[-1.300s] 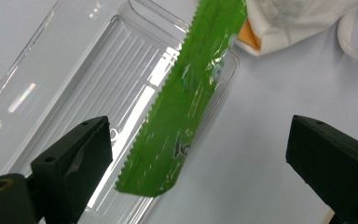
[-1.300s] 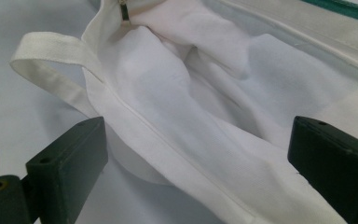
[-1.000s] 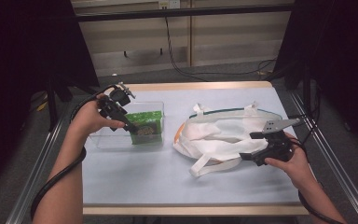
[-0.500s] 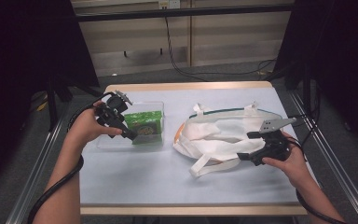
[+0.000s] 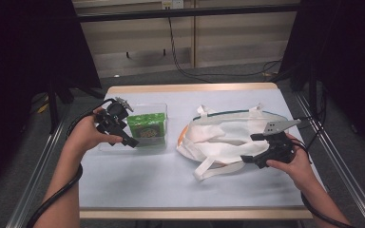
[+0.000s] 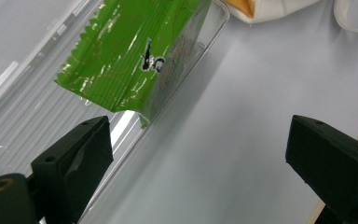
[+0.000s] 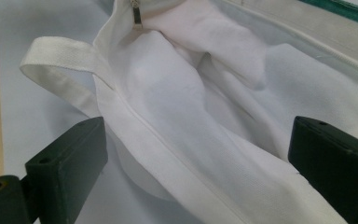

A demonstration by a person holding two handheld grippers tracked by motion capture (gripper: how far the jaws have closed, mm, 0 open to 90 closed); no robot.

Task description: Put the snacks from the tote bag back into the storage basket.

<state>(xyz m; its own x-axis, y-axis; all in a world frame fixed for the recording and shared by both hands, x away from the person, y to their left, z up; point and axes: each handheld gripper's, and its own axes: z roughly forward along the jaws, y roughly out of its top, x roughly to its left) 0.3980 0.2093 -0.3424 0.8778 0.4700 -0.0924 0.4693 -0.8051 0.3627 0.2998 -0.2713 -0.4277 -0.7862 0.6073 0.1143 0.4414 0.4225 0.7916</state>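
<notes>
Left gripper, fingers wide, at clear plastic tray's edge beside green foil packet; right gripper, fingers wide, over white cloth bag

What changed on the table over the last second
The left gripper drew back slightly from the green packet toward the clear tray's near edge, jaws open, nothing grasped. The right gripper, open at the white bag, held its place; packet, tray and bag stayed put.

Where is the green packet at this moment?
In the high view the green packet stands inside the clear tray on the table's left side, between the left gripper and the white bag.
</notes>
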